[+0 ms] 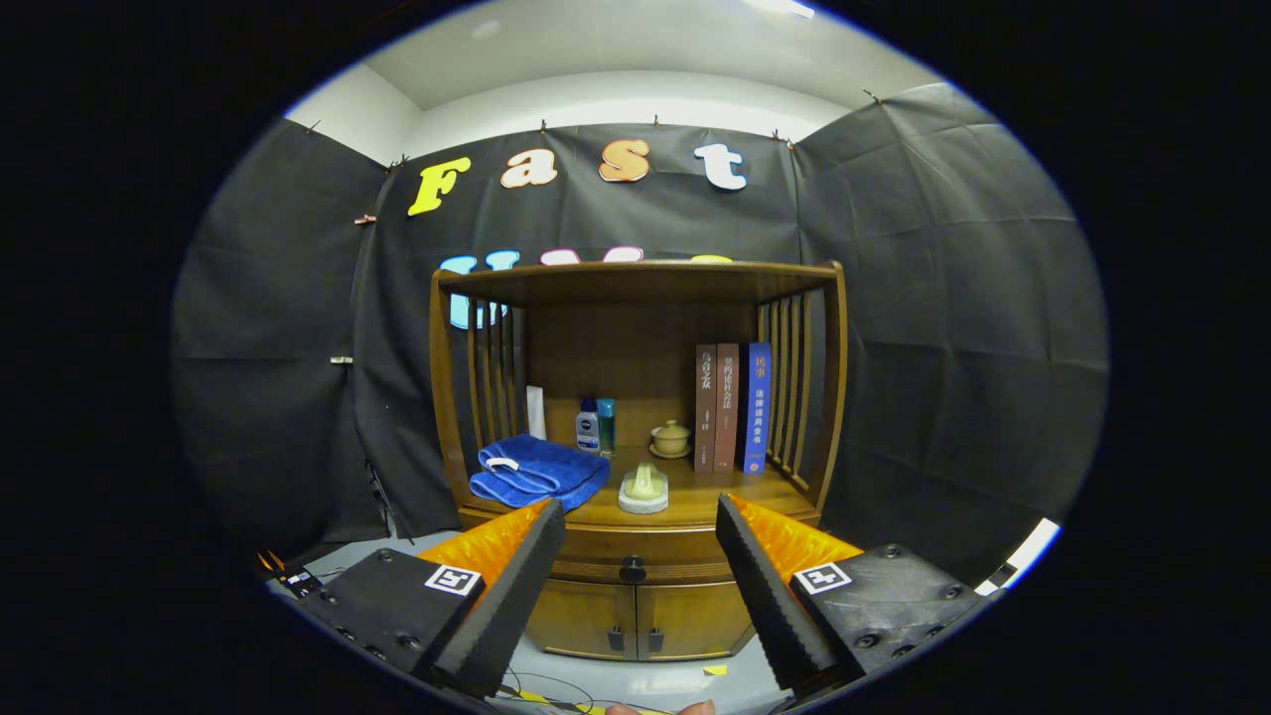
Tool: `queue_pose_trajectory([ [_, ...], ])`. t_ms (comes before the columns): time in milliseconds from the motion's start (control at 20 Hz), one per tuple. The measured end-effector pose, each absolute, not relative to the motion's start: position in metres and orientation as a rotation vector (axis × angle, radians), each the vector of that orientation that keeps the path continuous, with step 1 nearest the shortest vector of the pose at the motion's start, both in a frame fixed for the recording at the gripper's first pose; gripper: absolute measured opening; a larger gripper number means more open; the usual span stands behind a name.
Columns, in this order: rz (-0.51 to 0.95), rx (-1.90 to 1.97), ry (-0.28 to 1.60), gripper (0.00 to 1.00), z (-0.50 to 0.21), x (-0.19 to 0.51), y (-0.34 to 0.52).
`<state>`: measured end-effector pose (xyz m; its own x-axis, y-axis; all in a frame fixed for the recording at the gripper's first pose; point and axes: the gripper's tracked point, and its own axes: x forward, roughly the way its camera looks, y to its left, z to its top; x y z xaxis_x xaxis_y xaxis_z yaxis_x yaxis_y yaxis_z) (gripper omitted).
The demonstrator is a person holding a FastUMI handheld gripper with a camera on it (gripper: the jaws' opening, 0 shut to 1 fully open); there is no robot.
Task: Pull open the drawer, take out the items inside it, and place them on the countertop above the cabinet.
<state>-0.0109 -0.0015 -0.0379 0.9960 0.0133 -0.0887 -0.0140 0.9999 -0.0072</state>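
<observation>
We see our gripper point(640, 541) held well short of the wooden cabinet point(635, 417), its jaws spread wide with nothing between them, and the closed drawer point(635, 558) with its dark knob point(633, 569) sits straight ahead in the gap between the fingers. On the worktop point(695, 501) above the drawer lie a folded blue towel point(538, 470), a small pale dish point(643, 489), two bottles point(596, 425), a lidded cup point(671, 438) and three upright books point(733, 407). Two small doors point(635, 621) sit below the drawer.
</observation>
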Motion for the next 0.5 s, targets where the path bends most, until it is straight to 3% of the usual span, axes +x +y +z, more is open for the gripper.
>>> queue_pose_trajectory([
  [500, 0.051, -0.005, 0.107, 0.99, -0.054, -0.018, 0.013],
])
